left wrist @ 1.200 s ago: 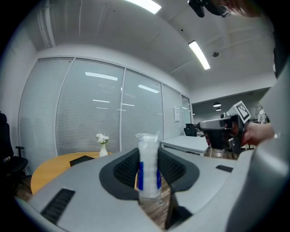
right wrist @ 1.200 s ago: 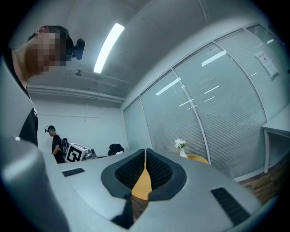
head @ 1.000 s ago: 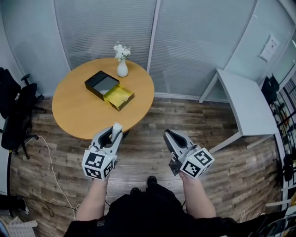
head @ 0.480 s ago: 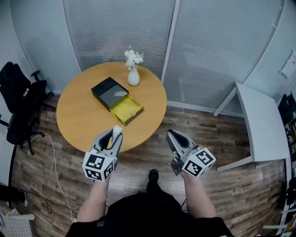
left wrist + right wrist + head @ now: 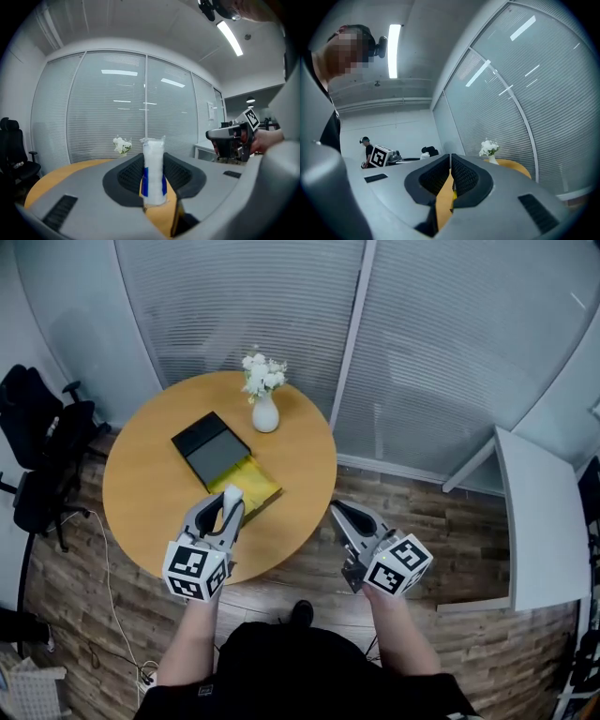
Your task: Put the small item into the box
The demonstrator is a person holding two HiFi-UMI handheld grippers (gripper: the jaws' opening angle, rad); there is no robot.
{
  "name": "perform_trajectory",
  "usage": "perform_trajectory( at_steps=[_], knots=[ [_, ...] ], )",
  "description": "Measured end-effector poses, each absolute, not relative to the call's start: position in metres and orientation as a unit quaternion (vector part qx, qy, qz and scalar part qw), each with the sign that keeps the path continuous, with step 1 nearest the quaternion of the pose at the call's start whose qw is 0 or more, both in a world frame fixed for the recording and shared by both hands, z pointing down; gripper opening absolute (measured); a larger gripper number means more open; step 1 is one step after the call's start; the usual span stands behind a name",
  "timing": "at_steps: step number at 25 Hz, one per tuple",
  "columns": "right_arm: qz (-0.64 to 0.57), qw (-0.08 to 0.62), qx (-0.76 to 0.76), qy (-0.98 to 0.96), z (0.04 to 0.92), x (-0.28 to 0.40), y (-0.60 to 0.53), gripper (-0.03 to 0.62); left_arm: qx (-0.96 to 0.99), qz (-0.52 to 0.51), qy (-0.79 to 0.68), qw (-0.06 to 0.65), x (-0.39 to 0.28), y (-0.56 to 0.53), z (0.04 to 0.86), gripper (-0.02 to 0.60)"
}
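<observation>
A person stands at a round wooden table [image 5: 141, 493] and holds a gripper in each hand, seen from above.

The left gripper [image 5: 223, 514] is clamped on the small item [image 5: 233, 495], a slim white packet with a blue band. The packet stands upright between the two pads and sticks up past them. It is held in the air, and from above it shows over the table's near edge, just beside the yellow tray [image 5: 258, 491].

The right gripper [image 5: 339, 510] is off the table's near right edge, over the wood floor [image 5: 441, 531]. Its jaws are pressed together with nothing between them.

The box [image 5: 192, 437] lies open near the middle of the table, black with a grey inside. The yellow tray touches its near side. A white vase [image 5: 265, 415] of white flowers [image 5: 263, 374] stands near the far edge.

A black office chair [image 5: 42, 456] stands left of the table.
</observation>
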State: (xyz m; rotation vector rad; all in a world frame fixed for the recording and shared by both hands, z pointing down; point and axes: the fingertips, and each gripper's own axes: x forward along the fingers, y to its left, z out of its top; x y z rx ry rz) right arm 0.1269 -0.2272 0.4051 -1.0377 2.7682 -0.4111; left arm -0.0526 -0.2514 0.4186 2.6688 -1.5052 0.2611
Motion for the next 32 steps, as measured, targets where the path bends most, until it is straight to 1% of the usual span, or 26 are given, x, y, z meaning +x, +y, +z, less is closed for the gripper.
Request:
perform_trajectory(
  at_steps=[10, 19, 26, 32],
  knots=[
    [-0.145, 0.07, -0.337, 0.928, 0.407, 0.115, -0.288, 0.038, 0.855, 0.098, -0.507, 0.044, -0.072, -0.303, 0.432, 0.133],
    [-0.17, 0.051, -0.321, 0.93, 0.419, 0.07, -0.327, 0.038, 0.856, 0.138, -0.493, 0.066, -0.099, -0.352, 0.466, 0.133],
    [-0.2, 0.029, -0.32, 0.926, 0.446, 0.054, -0.341, 0.038, 0.849, 0.16, -0.489, 0.118, -0.114, -0.382, 0.513, 0.133],
    [-0.223, 0.011, -0.321, 0.92, 0.47, 0.045, -0.349, 0.038, 0.843, 0.174, -0.477, 0.178, -0.11, -0.398, 0.562, 0.135]
  ],
)
